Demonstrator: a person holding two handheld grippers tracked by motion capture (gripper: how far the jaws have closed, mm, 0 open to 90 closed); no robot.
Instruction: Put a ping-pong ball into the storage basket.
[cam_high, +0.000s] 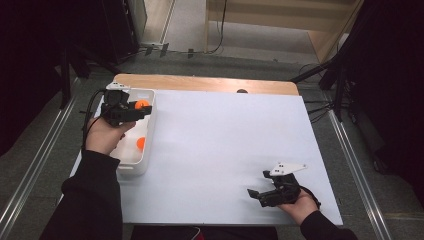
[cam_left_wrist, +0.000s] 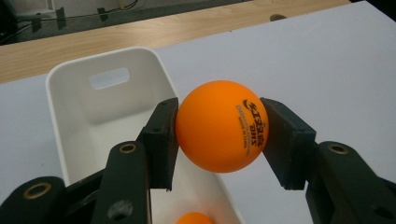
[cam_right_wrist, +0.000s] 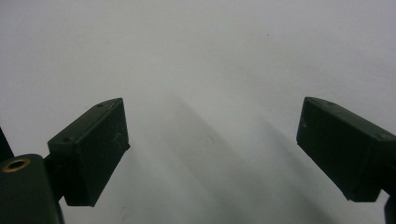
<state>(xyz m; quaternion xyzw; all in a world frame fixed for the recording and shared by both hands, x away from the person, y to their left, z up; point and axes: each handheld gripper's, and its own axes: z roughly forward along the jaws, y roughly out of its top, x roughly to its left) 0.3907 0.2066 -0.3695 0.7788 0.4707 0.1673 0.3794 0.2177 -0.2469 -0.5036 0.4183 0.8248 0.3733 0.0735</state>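
Note:
My left gripper (cam_high: 141, 108) (cam_left_wrist: 219, 128) is shut on an orange ping-pong ball (cam_left_wrist: 221, 125) (cam_high: 142, 104), held above the right rim of a white bin (cam_high: 149, 127) (cam_left_wrist: 105, 105) at the table's left side. A second orange ball (cam_high: 141, 143) (cam_left_wrist: 194, 218) lies on the bin's floor, nearer the person. My right gripper (cam_high: 256, 192) (cam_right_wrist: 212, 144) rests low over the white tabletop (cam_high: 220, 145) near the front right. Its jaws stand wide apart with nothing between them.
The table's wooden far edge (cam_high: 200, 82) shows beyond the white top, with a small dark hole (cam_high: 242, 91) in it. Metal floor rails (cam_high: 35, 165) run along both sides. Dark stands (cam_high: 340, 75) rise at the back right.

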